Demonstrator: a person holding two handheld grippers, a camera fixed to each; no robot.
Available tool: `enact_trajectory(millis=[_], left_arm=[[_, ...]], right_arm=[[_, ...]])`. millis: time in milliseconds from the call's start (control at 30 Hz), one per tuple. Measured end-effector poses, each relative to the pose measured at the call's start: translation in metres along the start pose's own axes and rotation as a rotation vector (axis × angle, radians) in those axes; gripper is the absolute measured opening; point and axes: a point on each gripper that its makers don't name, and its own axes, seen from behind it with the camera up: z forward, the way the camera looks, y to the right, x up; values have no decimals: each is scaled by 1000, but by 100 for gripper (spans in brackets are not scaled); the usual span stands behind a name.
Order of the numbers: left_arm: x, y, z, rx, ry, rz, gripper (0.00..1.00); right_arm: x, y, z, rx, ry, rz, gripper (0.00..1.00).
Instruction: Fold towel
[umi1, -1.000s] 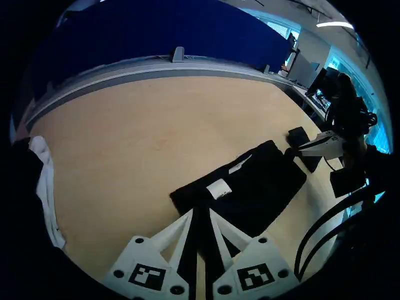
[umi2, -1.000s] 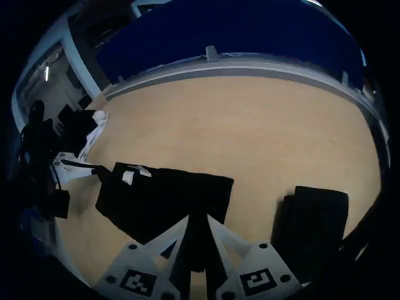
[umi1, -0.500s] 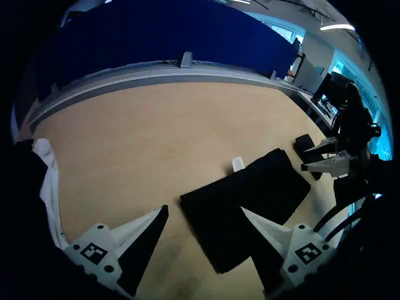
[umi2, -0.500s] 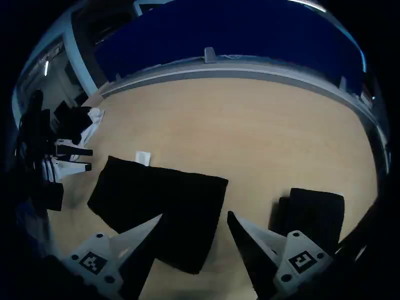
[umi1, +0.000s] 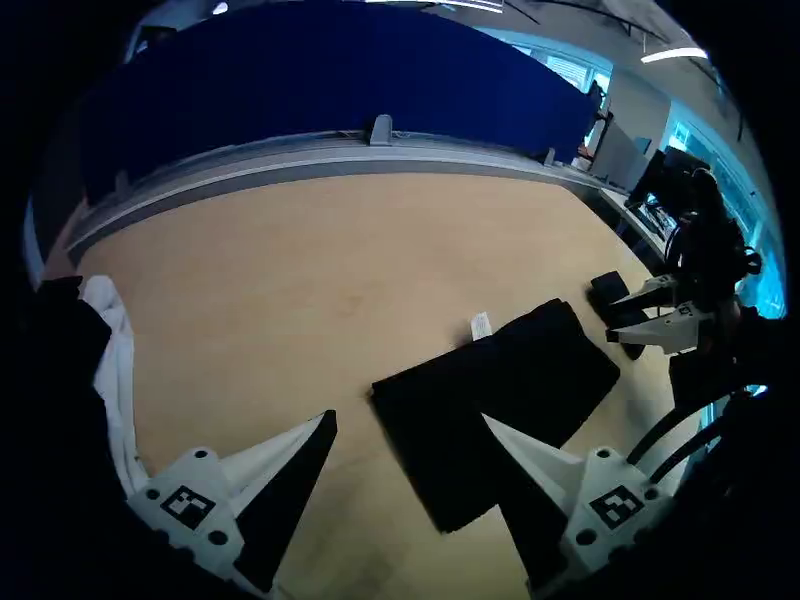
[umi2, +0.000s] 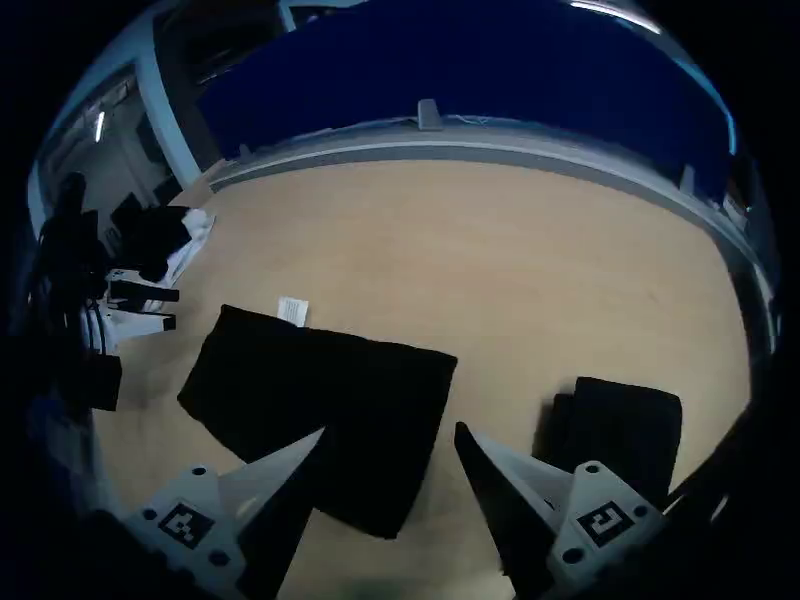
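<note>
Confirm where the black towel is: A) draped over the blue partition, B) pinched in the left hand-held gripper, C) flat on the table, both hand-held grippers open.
C: the towel lies flat on the table, with the left hand-held gripper and right hand-held gripper both spread open.

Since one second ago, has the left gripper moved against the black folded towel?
Yes. The left gripper has spread its fingers apart, off the black folded towel, which lies flat on the wooden table.

Office, blue desk partition, monitor, ceiling strip light
</note>
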Motion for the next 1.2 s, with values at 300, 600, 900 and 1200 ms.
enact_trajectory(millis=[300,600,900,1200], left_arm=[[-22,-9,-38,55,27,-41,97],[-73,-8,-80,102,24,-74,97],[-90,-9,-97,120,30,-100,97],[-102,-12,-122,156,46,-134,97]], right_arm=[[-21,-7,-20,0,-4,-68,91],[-57,-16,-44,-1,-17,-164,90],[-70,-18,-41,8,-38,-233,90],[-84,-18,-24,60,-62,-326,90]])
